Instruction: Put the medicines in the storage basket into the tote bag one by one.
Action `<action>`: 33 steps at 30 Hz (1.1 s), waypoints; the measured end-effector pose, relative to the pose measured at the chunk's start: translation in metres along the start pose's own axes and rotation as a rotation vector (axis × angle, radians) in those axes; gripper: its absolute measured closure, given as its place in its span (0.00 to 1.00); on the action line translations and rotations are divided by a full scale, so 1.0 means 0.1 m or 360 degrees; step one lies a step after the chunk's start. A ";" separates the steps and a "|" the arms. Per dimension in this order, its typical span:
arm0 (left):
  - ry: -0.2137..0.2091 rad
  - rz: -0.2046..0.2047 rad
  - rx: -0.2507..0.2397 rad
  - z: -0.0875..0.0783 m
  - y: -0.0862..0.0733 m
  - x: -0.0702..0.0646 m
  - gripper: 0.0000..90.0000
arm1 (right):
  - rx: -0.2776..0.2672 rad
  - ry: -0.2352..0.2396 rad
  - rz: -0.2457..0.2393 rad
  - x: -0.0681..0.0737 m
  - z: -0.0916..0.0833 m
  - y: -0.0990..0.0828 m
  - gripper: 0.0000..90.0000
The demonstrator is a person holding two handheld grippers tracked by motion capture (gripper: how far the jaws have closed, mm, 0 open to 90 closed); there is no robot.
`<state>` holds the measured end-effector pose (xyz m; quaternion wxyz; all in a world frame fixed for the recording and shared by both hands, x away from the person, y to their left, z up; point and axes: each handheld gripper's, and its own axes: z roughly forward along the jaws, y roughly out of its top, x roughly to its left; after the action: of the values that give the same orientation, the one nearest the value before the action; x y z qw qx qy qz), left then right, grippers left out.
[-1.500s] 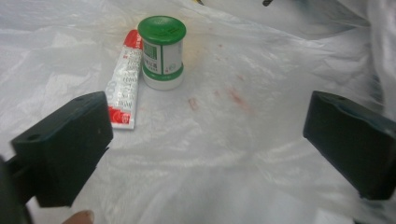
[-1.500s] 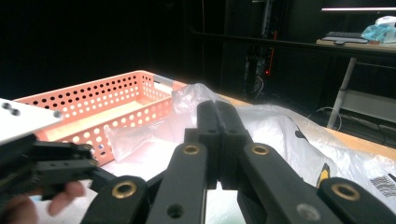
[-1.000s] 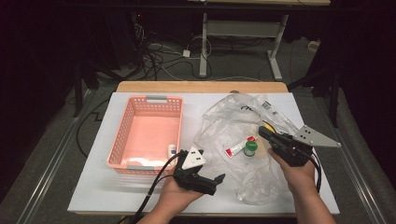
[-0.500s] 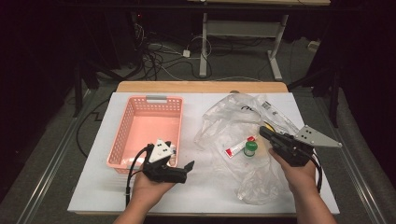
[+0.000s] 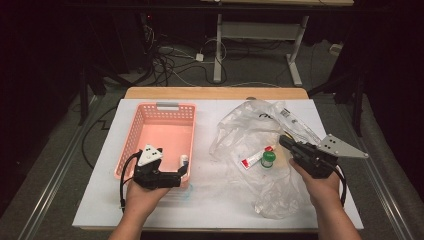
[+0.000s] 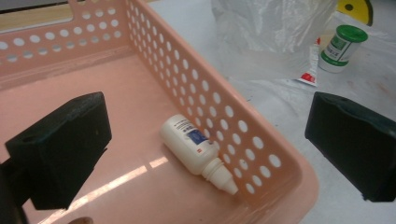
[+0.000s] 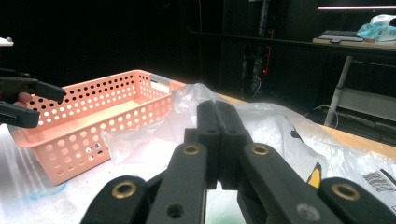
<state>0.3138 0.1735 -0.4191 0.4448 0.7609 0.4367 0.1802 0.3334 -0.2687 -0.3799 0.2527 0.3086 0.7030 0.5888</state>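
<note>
A white dropper bottle [image 6: 198, 151] lies on its side in the near right corner of the pink basket [image 5: 150, 125], tip toward the wall. My left gripper [image 5: 181, 174] hovers open over that corner. One jaw is above the basket floor and the other outside the perforated wall [image 6: 224, 112], with nothing pinched. My right gripper [image 5: 286, 142] rests at the right with its jaws pressed together at the edge of a clear plastic bag [image 5: 250, 127]. I cannot tell whether film is caught between them [image 7: 218, 135]. A green-capped bottle [image 5: 268, 160] and a red-and-white tube [image 5: 252, 159] lie on the bag.
The white tabletop [image 5: 225, 200] ends close in front of both hands. More crumpled bag film [image 5: 272, 197] spreads toward the front right. A wooden strip [image 5: 215, 93] borders the far edge, with cables and table legs on the floor beyond.
My left gripper has travelled left from the table's middle to the basket's near right corner. The right gripper and the bag items have stayed put.
</note>
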 end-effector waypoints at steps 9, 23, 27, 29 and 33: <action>-0.0006 -0.0065 0.0110 0.06 0.17 0.10 0.04 | 0.0008 0.0004 -0.0002 0.01 0.02 0.00 1.00; -0.0016 -0.0079 0.0671 0.48 0.49 0.26 0.20 | -0.0004 -0.0002 -0.0001 0.00 -0.01 0.01 1.00; -0.0009 -0.0081 0.0846 0.62 0.52 0.29 0.26 | -0.0006 0.0000 0.0005 0.01 0.00 0.01 1.00; -0.0047 -0.0093 0.0911 0.67 0.53 0.30 0.31 | -0.0008 0.0003 0.0000 0.01 -0.01 0.01 1.00; -0.0089 -0.0146 0.1000 0.76 0.54 0.34 0.36 | -0.0009 0.0003 0.0003 0.00 -0.01 0.01 1.00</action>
<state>0.4101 0.1504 -0.4189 0.2074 0.8452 0.4925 -0.0049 0.3328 -0.2696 -0.3785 0.2524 0.3080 0.7012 0.5914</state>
